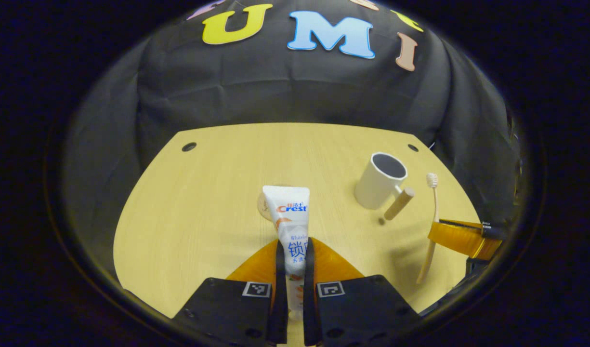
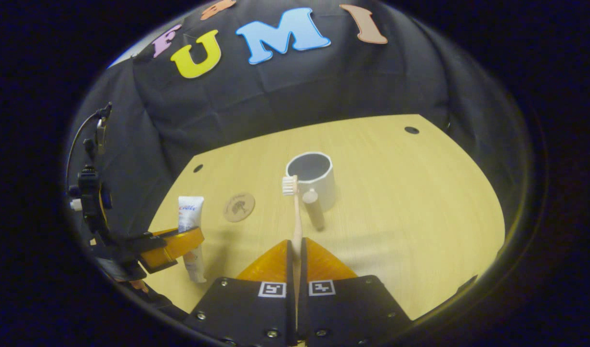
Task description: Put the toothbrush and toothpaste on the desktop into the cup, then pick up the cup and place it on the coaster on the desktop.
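**Colours on the counter**

We see a pale yellow wood-grain counter (image 2: 396,202) with 3 dark round holes near its far edge. The toothpaste (image 1: 289,217) tube is white with blue lettering and orange-pink patches. The cup (image 2: 316,180) is cream outside and dark grey inside, with a tan wooden handle. The toothbrush (image 2: 296,212) has a light wooden handle and white bristles. The round coaster (image 2: 239,207) is tan with a darker printed motif.

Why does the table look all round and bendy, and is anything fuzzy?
Left gripper view: the fisheye lens curves the table; the toothpaste looks sharp, and the cup throws a soft shadow. Right gripper view: same curving, dimmer edges; the toothbrush is clear and the coaster slightly soft.
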`<control>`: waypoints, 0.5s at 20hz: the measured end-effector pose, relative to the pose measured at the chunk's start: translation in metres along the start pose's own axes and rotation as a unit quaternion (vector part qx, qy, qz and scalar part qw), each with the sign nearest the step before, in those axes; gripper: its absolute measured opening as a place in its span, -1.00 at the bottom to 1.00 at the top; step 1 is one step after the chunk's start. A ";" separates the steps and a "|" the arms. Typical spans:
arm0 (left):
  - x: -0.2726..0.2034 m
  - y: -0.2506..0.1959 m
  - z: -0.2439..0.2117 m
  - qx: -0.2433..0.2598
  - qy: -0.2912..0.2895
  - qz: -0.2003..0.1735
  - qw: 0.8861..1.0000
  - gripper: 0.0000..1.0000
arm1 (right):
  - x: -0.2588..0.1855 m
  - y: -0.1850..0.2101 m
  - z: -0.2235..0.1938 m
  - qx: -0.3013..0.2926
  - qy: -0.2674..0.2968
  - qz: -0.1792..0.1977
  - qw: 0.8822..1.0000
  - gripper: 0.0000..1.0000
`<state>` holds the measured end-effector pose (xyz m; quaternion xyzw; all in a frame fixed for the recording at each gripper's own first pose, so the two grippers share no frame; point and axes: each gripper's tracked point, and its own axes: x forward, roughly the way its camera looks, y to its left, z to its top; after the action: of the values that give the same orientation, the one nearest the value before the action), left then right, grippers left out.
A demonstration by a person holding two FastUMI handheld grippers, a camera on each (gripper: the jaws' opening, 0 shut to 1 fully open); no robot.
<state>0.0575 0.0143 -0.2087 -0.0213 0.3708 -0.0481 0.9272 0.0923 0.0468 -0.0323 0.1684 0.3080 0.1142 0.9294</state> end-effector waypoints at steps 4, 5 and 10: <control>-0.005 -0.005 0.038 -0.002 -0.053 -0.004 0.999 -0.59 | -0.014 0.005 0.049 -0.017 -0.090 0.012 0.996 -0.94; -0.007 -0.005 0.047 -0.004 -0.064 -0.004 0.998 -0.59 | -0.024 0.005 0.061 -0.022 -0.111 0.013 0.993 -0.95; -0.012 -0.013 0.083 -0.015 -0.113 -0.012 0.993 -0.59 | -0.036 -0.003 0.102 -0.037 -0.177 0.013 0.983 -0.95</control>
<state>0.1047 0.0033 -0.1395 -0.0450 0.2642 -0.0512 0.9620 0.1273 0.0077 0.0625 0.1555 0.1319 0.1059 0.9733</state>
